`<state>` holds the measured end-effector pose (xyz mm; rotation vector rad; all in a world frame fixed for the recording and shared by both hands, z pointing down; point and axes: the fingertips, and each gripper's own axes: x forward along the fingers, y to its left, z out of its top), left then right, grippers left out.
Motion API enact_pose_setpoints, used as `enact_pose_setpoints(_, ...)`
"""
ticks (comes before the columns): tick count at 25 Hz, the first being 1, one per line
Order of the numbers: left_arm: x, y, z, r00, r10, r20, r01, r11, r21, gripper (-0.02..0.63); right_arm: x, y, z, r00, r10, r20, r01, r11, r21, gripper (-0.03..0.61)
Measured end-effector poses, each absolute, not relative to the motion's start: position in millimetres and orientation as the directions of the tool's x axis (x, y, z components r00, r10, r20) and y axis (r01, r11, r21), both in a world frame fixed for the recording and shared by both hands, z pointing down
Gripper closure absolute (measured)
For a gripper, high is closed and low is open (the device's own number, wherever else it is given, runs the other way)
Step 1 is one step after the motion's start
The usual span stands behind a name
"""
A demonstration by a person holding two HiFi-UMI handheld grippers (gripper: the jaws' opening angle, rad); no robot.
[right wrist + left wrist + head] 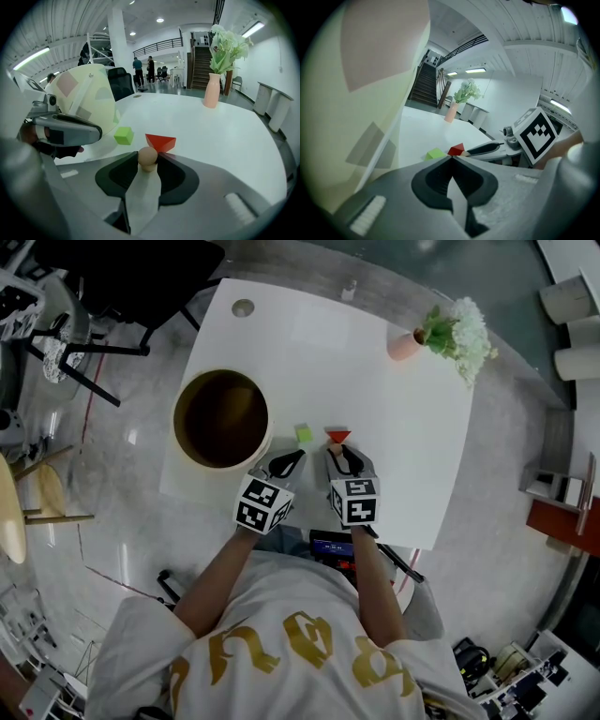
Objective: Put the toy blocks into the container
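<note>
White table [375, 381], right tongs [148, 163] pinching tan round block [147, 156], red wedge [161, 141] just beyond, left tongs [452, 158] closed, empty.

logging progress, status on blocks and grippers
Left gripper shut, empty. Right gripper shut on tan peg. Green cube, red wedge on table. Left gripper near container path.

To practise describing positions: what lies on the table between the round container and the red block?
The green cube, apart from both container and red block; the head view shows it.
</note>
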<state>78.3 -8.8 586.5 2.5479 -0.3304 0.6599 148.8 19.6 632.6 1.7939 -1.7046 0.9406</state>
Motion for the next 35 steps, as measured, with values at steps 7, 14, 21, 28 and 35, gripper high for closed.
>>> enact_pose_setpoints(7,77.9,-6.9,581.5,0.855,-0.117,0.505,-0.345,-0.856,0.385,0.614,149.6,23.8,628.9,-0.019,-0.660,0.751,-0.986,-0.112,-0.123,0.423)
enact_pose_setpoints(14,79.6,-6.6,570.7,0.865,-0.134,0.483,-0.340,-0.865,0.370,0.612,150.2,25.1,617.7,-0.022,-0.684,0.729,-0.985,-0.111,-0.133,0.423)
enact_pose_setpoints(21,78.6,-5.3,559.8,0.868,-0.161,0.470,-0.354,-0.864,0.358,0.614,155.3,25.6,603.2,-0.004,-0.716,0.698,-0.984,-0.122,-0.131,0.423)
enact_pose_setpoints(28,76.7,-3.1,544.7,0.872,-0.195,0.450,-0.369,-0.865,0.339,0.614,159.7,27.0,588.9,0.003,-0.730,0.683,-0.992,-0.089,-0.091,0.423)
enact_pose_setpoints(35,73.8,-4.4,525.0,0.873,-0.235,0.427,-0.380,-0.876,0.295,0.614,159.7,30.0,570.8,0.007,-0.759,0.651,-0.991,-0.092,-0.097,0.423)
